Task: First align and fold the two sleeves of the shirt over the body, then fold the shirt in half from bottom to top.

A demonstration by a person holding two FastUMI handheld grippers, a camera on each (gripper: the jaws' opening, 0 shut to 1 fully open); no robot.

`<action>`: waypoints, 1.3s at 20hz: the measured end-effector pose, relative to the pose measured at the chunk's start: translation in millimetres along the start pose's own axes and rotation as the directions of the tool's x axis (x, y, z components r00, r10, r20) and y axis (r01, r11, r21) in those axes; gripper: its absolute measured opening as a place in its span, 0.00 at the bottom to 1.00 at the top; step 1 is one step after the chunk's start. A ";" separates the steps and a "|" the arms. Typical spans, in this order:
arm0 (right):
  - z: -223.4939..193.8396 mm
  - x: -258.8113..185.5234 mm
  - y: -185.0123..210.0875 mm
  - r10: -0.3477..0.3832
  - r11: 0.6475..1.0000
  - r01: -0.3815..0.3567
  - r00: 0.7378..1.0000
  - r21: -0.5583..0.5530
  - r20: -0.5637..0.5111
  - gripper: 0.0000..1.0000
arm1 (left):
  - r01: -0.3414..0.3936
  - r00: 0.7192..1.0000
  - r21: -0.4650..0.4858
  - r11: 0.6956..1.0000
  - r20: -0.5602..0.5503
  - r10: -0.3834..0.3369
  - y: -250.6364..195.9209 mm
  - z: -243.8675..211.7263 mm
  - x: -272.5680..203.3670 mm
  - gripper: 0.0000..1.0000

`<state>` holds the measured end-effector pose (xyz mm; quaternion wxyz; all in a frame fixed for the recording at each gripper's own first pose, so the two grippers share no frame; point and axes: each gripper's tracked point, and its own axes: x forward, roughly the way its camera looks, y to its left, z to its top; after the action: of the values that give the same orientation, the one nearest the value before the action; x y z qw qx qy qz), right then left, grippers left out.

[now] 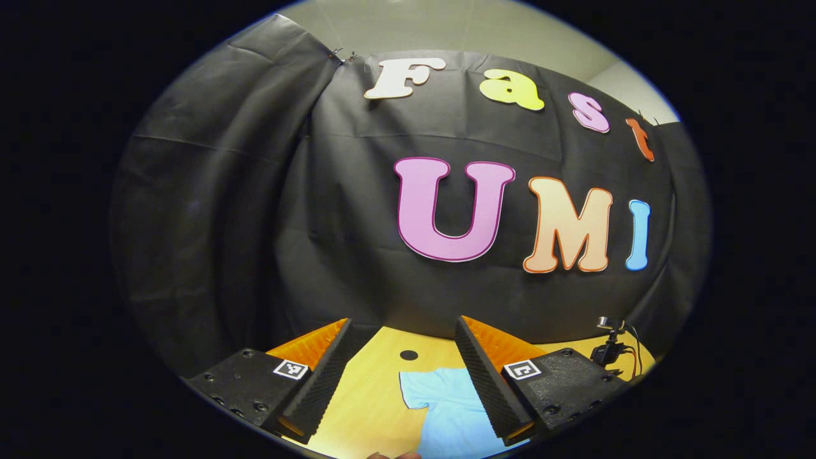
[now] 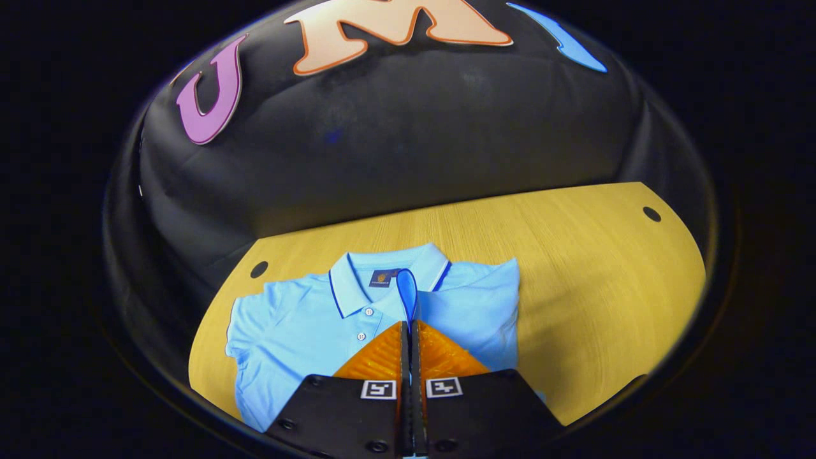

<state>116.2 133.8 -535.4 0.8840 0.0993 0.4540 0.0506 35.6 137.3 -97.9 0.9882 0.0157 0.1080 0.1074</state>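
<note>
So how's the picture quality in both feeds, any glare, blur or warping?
Left gripper view: sharp, booth wall bulges from fisheye, table evenly lit. Right gripper view: shirt crisp, table edge bowed, faint sheen on the cloth, no harsh glare.

The left gripper view rides low over the near part of the table (image 1: 373,395) and faces almost level toward the booth's black back wall (image 1: 357,210), so most of what it takes in is cloth. The right gripper view sits higher and tips downward, close above the shirt (image 2: 299,325), with the wall (image 2: 408,140) beyond. Both share the yellow tabletop and the light blue shirt (image 1: 449,408); the round hole (image 1: 408,355) in the table may be the same one (image 2: 259,269) in each, though I can't be sure.
</note>
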 end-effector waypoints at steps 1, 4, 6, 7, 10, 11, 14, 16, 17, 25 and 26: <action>-3.7 0.7 4.8 0.015 1.000 -0.015 1.000 0.007 -0.010 0.05 | 0.006 1.000 -0.004 1.000 -0.012 -0.006 1.1 -5.5 4.3 0.95; 11.6 -15.0 5.1 0.022 0.999 -0.020 0.999 -0.050 0.047 0.54 | 0.026 0.998 -0.022 0.999 -0.049 -0.027 1.4 -24.0 20.0 0.95; 26.3 -36.5 5.9 0.038 0.995 -0.028 0.994 -0.093 0.103 0.67 | 0.040 0.996 -0.034 0.999 -0.074 -0.043 0.5 -41.0 34.4 0.95; 34.8 -51.6 3.4 0.043 0.994 -0.029 0.990 -0.105 0.132 0.77 | 0.046 0.995 -0.040 0.998 -0.091 -0.049 -0.8 -51.5 42.0 0.95; 62.0 -97.4 -15.2 0.015 0.994 0.011 0.974 -0.110 0.227 0.98 | 0.053 0.985 -0.057 0.997 -0.158 -0.061 -2.2 -89.7 66.5 0.95; 69.4 -113.5 -22.9 0.003 0.994 0.024 0.967 -0.103 0.253 0.97 | 0.054 0.981 -0.061 0.997 -0.185 -0.064 -3.6 -105.8 73.9 0.95; 87.2 -153.6 -54.4 -0.052 0.992 0.083 0.950 -0.090 0.309 0.92 | 0.056 0.961 -0.067 0.996 -0.266 -0.072 -7.0 -150.0 97.6 0.96; 92.5 -175.8 -75.5 -0.096 0.988 0.130 0.940 -0.081 0.328 0.97 | 0.059 0.945 -0.072 0.996 -0.319 -0.079 -11.0 -176.3 110.5 0.96; 94.4 -185.5 -84.8 -0.118 0.986 0.150 0.934 -0.072 0.337 0.97 | 0.060 0.935 -0.074 0.995 -0.345 -0.082 -12.8 -189.2 116.2 0.96; 102.5 -240.6 -133.2 -0.229 0.966 0.258 0.899 -0.031 0.374 0.98 | 0.019 0.844 -0.034 0.999 -0.536 -0.034 -16.8 -299.8 152.6 0.96; 103.4 -243.6 -136.9 -0.236 0.963 0.267 0.895 -0.029 0.379 0.98 | 0.013 0.828 -0.017 1.000 -0.561 -0.021 -16.5 -311.8 154.4 0.96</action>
<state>58.2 -56.9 -313.9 0.9563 0.0122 0.2847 -0.0658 118.6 156.9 -435.6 0.9141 -0.0237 0.3926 0.0992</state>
